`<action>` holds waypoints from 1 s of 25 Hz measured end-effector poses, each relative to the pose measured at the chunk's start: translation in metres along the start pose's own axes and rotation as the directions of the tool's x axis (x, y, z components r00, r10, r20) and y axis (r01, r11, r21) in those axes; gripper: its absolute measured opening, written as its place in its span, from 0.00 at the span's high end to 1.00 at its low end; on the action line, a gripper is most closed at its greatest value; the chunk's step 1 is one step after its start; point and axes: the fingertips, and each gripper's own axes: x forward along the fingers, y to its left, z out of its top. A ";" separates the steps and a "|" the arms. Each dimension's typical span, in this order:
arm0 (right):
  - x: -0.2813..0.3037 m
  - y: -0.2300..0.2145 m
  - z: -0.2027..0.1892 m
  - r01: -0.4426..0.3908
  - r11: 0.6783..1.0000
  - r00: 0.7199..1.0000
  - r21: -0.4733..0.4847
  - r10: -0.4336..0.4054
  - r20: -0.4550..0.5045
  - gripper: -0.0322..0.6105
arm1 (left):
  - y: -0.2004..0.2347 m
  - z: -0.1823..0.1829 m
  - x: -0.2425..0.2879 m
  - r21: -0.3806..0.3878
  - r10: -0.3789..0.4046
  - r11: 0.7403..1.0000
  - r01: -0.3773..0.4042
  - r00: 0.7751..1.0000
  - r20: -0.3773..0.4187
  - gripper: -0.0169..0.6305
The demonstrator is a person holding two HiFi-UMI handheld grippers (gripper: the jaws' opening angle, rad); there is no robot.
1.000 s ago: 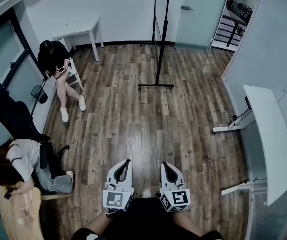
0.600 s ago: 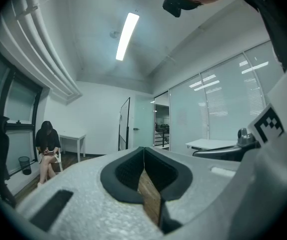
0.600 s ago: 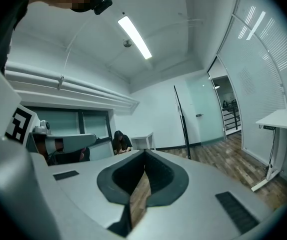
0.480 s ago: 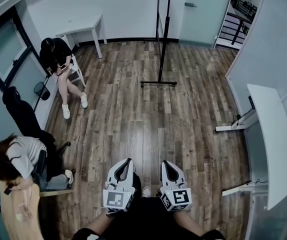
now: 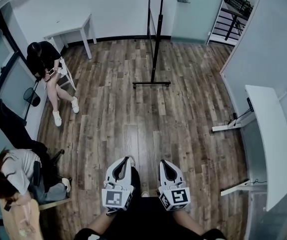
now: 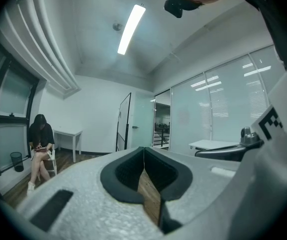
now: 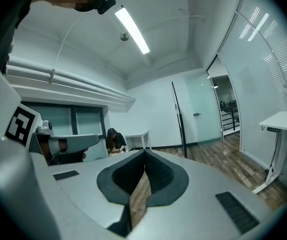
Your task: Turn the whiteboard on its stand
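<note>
Both grippers clenched, nothing held.
Left gripper [image 5: 125, 160] and right gripper [image 5: 163, 163] sit low, side by side (jaws together) — the whiteboard [image 5: 156, 44] stands edge-on across the wood floor [image 5: 183, 114], well apart, near the far wall.

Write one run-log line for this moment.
stage: before contact | left tool: shut, empty | right tool: shut, empty | whiteboard: far ahead, untouched
</note>
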 end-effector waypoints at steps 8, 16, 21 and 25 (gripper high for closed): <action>0.101 -0.014 0.021 0.022 1.000 1.000 -0.005 -0.022 -0.011 0.93 | 0.063 0.006 0.078 -0.031 0.003 0.999 -0.005 0.998 -0.056 0.95; 0.204 -0.019 0.054 0.033 0.999 0.999 -0.013 -0.033 -0.011 0.93 | 0.130 0.025 0.162 -0.029 -0.030 0.999 0.028 0.998 -0.062 0.95; 0.266 -0.023 0.067 0.034 0.999 0.999 -0.028 -0.034 -0.008 0.93 | 0.170 0.031 0.205 -0.038 -0.038 0.999 0.036 0.997 -0.063 0.95; 0.306 -0.028 0.075 0.047 0.999 0.999 -0.029 -0.046 0.005 0.93 | 0.191 0.028 0.231 -0.029 -0.084 0.996 0.082 0.993 -0.079 0.95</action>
